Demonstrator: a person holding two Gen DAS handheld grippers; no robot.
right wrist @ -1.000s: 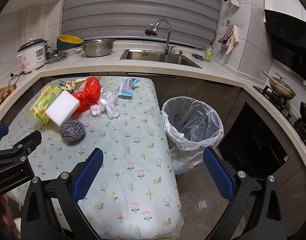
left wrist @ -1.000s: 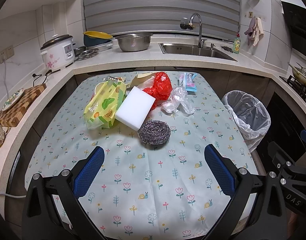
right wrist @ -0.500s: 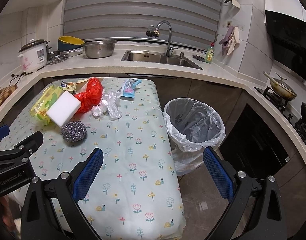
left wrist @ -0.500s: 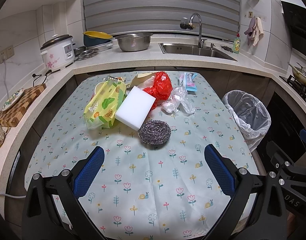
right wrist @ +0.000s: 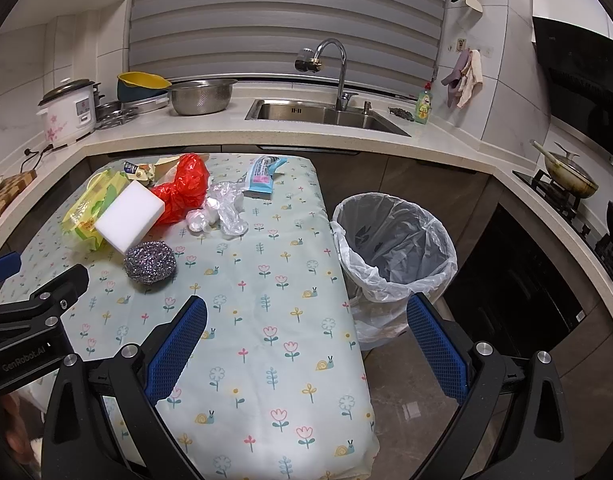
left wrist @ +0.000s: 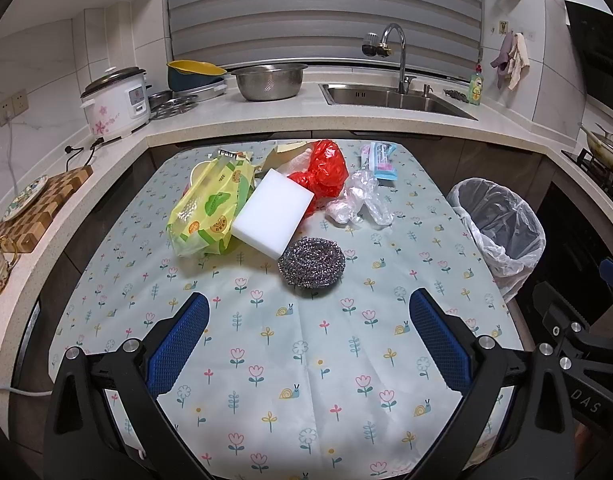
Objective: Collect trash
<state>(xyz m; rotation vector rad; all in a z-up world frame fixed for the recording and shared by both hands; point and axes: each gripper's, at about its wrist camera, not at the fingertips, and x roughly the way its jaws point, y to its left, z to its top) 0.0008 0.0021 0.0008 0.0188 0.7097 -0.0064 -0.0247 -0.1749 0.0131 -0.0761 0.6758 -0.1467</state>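
You held both hand-held grippers, left (left wrist: 308,322) and right (right wrist: 306,322), spread wide and empty above the table (left wrist: 306,360). The lined bin (right wrist: 394,240) stood just beside it, handy for the crumpled clear plastic (right wrist: 220,212) and red bag (right wrist: 184,190).

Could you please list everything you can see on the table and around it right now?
wet-wipes pack: one, yellow-green, table far left
sponge block: one, white, leaning on the pack
steel scourer: one, silver, nearest item, mid-table
plastic bag: one, red, crumpled behind the sponge
clear wrap: one wad, transparent, right of the red bag
blue packet: one, blue-pink, far edge
bin: one, clear liner, on the floor right of the table
rice cooker: one, white, counter left
steel bowl: one, counter
left gripper: blue pads, open, above the tablecloth
right gripper: blue pads, open
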